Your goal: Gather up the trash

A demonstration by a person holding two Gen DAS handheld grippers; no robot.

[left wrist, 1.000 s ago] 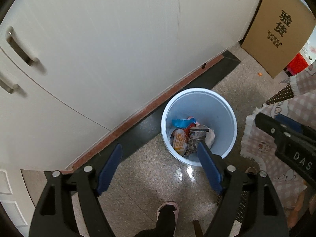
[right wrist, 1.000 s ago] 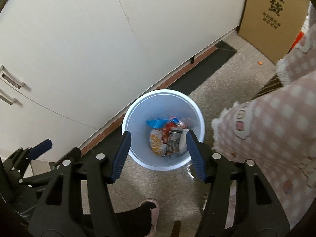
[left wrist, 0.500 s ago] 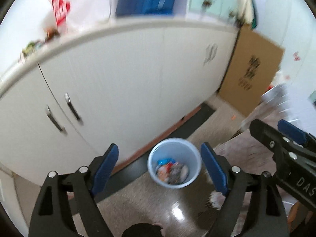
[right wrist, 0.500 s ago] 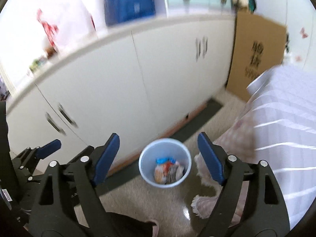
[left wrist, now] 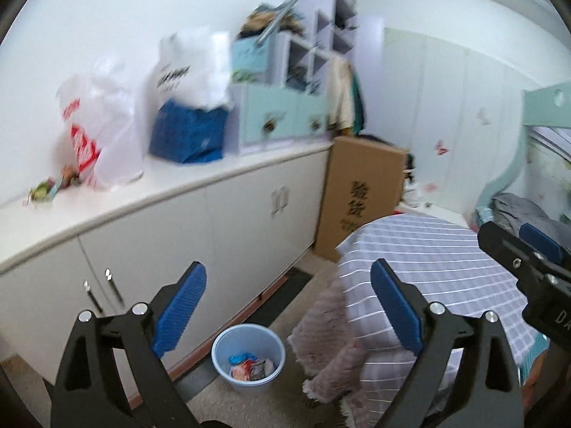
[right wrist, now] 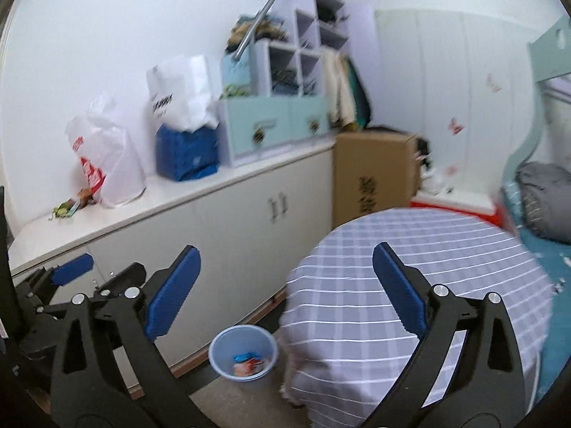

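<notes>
Left gripper (left wrist: 285,306): blue-padded fingers (left wrist: 180,312) spread wide and opening further, nothing between them. Right gripper (right wrist: 285,289): fingers (right wrist: 399,287) likewise spread and opening, nothing between them. In the right wrist view the left gripper shows at the left edge; in the left wrist view the right gripper shows at the right edge.

Trash bin (left wrist: 248,356): pale blue, round, upright on the speckled floor, just beside the base of the white cabinet (left wrist: 232,228). Crumpled wrappers (left wrist: 251,365) lie in its bottom, blue, red and orange. More wrappers (right wrist: 67,208) lie on the cabinet's top surface at its left end, near a white plastic bag with red print (right wrist: 103,164).

Around:
- Along the same surface, a blue package (right wrist: 187,155) with a white bag (right wrist: 178,89) above it, then a mint drawer unit (right wrist: 271,126) carrying lilac cubby shelves (right wrist: 307,53).
- Cardboard box (right wrist: 374,171) with dark printed characters stands on end at the cabinet's far end.
- Round table with grey checked cloth (right wrist: 410,274) stands close to the bin on the right; the cloth hangs low beside the rim, with a fuzzy pink fringe (left wrist: 328,349) beneath it.
- Bed with grey bundle (right wrist: 546,196) at far right.

Both views motion-blurred.
</notes>
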